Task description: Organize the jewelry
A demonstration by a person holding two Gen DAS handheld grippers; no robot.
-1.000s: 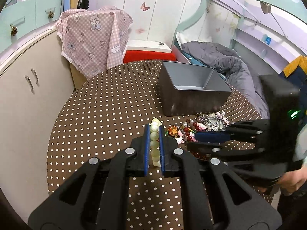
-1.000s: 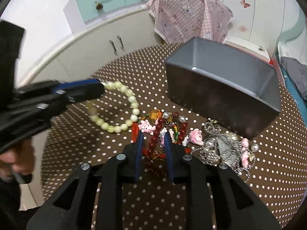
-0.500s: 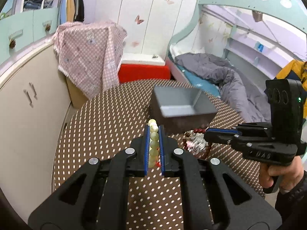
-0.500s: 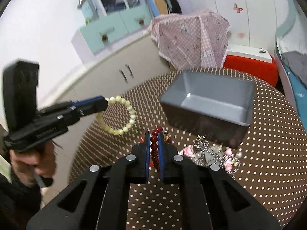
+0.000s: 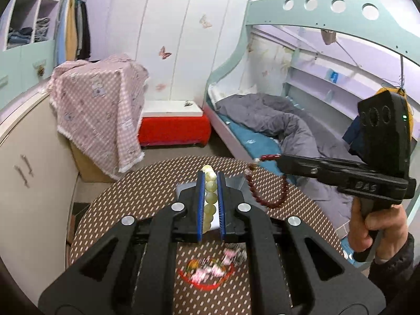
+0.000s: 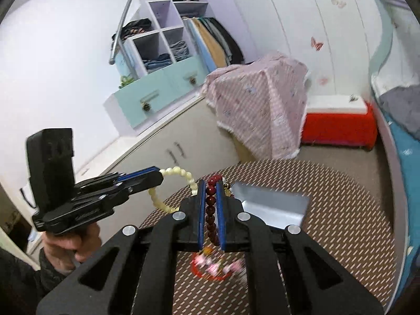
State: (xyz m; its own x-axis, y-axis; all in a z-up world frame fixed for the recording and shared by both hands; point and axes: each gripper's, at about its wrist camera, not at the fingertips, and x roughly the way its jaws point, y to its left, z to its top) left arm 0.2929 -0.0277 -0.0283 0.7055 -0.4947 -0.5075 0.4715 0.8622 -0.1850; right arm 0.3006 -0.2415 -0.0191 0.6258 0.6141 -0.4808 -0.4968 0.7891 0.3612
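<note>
Bracelets (image 5: 210,197) clamped in both tongs (image 5: 210,181) (aloft).

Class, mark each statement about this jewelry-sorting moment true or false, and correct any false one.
1. The left gripper grips a pale bead bracelet. True.
2. The right gripper is open. False: it is shut on a dark red bead bracelet.
3. The grey box sits on the dotted table. True.
4. All the jewelry is in the box. False: a blurred jewelry pile remains on the table.
</note>
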